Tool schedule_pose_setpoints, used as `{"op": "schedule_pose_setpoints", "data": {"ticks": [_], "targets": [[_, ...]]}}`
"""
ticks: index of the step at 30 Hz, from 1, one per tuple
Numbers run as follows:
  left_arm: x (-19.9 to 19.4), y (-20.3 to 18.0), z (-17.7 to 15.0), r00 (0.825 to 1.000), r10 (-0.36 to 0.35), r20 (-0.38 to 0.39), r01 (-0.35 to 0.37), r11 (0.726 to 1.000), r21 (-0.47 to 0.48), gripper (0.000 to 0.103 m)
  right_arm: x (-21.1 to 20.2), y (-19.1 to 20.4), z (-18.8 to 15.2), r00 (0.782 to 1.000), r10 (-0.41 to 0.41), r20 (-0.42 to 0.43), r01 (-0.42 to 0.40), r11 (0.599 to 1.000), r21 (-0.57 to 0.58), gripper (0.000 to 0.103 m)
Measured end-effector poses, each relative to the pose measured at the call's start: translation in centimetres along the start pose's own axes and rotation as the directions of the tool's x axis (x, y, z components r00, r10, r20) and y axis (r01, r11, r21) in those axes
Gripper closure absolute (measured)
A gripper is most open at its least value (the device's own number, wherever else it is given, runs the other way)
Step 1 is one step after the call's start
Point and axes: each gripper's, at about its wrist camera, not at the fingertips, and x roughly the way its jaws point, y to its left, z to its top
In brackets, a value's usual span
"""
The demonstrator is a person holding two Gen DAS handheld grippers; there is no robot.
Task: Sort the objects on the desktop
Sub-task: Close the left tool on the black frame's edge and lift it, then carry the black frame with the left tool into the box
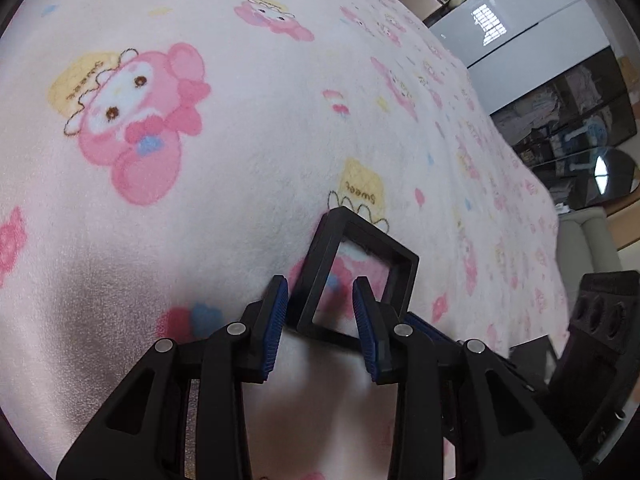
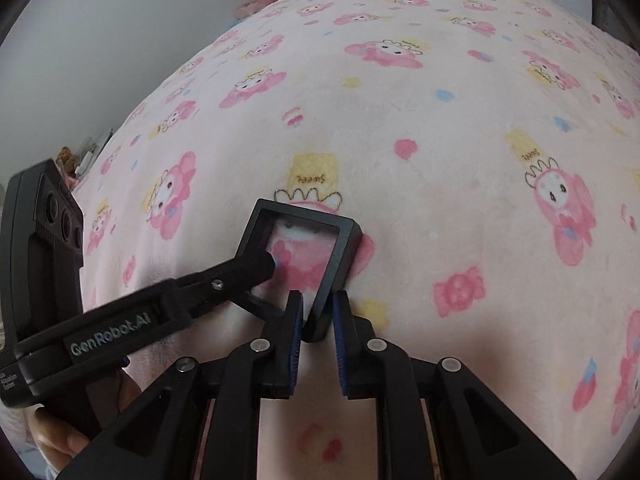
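A: One black box (image 2: 306, 256) sits low in the middle, on the pink blanket (image 2: 420, 112).
B: The left gripper (image 1: 320, 308)?
A: Its jaws are partly apart around a box corner. The right gripper (image 2: 318, 320) almost pinches another corner.
B: Sorted?
A: I see no sorting spot. Can't tell.

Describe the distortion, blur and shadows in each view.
Left wrist view: fisheye bulges the pink blanket; the black frame box and left gripper look soft; a grey shadow falls lower left. Right wrist view: same bulge, dark corners, soft even light; the right gripper is slightly blurred.
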Motion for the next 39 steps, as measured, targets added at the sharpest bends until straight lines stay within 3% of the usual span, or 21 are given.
{"op": "schedule_pose_setpoints", "data": {"ticks": [2, 7, 13, 18, 23, 25, 26, 29, 31, 34, 39], "targets": [[-0.2, -0.3, -0.3, 1.000, 0.011, -0.005, -0.011, 1.000, 0.015, 0.079, -0.1, 0.1, -0.2, 1.000, -0.009, 0.012, 0.009, 1.000, -0.017, 0.089], [-1.2, -1.9, -1.8, 0.999, -0.022, -0.047, 0.025, 0.998, 0.053, 0.079, -2.6, -0.1, -1.0, 0.999, -0.018, 0.036, 0.020, 0.999, -0.040, 0.089], [-2.8, -7.2, -3.8, 0.984, -0.103, -0.146, 0.124, 0.983, 0.137, 0.079, -8.2, -1.3, -4.1, 0.995, -0.070, 0.073, 0.073, 0.997, -0.036, 0.089], [-4.5, -15.1, -7.1, 0.966, -0.137, -0.218, 0.191, 0.949, 0.250, 0.079, -15.9, -3.9, -6.8, 0.983, -0.106, 0.147, 0.103, 0.994, 0.027, 0.089], [-5.6, -23.1, -11.6, 0.942, -0.142, -0.303, 0.248, 0.904, 0.347, 0.079, -23.5, -6.5, -11.0, 0.952, -0.207, 0.226, 0.194, 0.978, 0.082, 0.089], [-5.6, -26.4, -14.3, 0.929, -0.134, -0.345, 0.272, 0.879, 0.391, 0.080, -26.1, -8.1, -13.1, 0.945, -0.212, 0.248, 0.189, 0.976, 0.112, 0.089], [-5.6, -27.6, -15.8, 0.921, -0.132, -0.366, 0.284, 0.870, 0.403, 0.086, -27.4, -8.9, -14.1, 0.942, -0.214, 0.259, 0.187, 0.974, 0.126, 0.089], [-5.2, -30.6, -20.5, 0.903, -0.115, -0.413, 0.306, 0.847, 0.434, 0.089, -29.5, -10.8, -17.5, 0.946, -0.192, 0.261, 0.152, 0.974, 0.166, 0.092], [-4.3, -31.3, -23.1, 0.896, -0.082, -0.436, 0.293, 0.848, 0.443, 0.089, -29.8, -12.2, -20.0, 0.944, -0.216, 0.249, 0.173, 0.968, 0.181, 0.092], [-1.9, -30.8, -25.6, 0.878, -0.043, -0.477, 0.269, 0.868, 0.417, 0.089, -29.1, -14.9, -23.4, 0.959, -0.191, 0.210, 0.135, 0.958, 0.254, 0.092], [0.4, -28.9, -27.7, 0.877, 0.013, -0.481, 0.202, 0.898, 0.391, 0.089, -27.3, -18.3, -27.8, 0.968, -0.203, 0.148, 0.146, 0.933, 0.328, 0.092]]}}
